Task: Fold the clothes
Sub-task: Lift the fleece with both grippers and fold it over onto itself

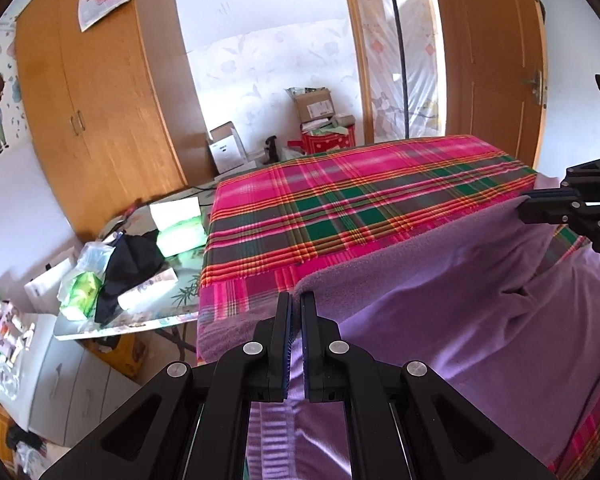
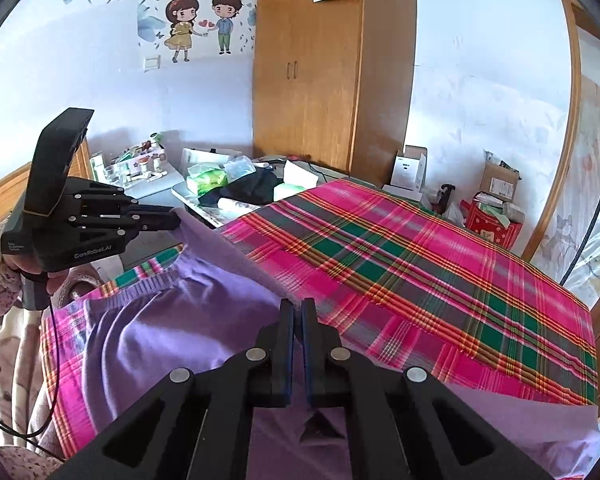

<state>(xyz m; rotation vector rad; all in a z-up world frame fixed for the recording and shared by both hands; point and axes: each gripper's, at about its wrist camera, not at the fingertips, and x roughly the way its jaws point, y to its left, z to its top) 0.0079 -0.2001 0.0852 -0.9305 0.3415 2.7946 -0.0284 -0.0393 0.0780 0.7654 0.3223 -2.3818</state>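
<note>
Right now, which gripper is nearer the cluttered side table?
Left. The left gripper holds the purple garment at the bed edge beside the side table; the right gripper grips farther along.

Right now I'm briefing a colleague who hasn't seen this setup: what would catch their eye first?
The bright pink and green plaid bedspread fills the middle of both views. Over its near edge, a purple garment is lifted up, one edge pinched in the left gripper and the other in the right gripper, both shut on it. Behind stands a tall wooden wardrobe, with a cluttered side table beside the bed.
</note>
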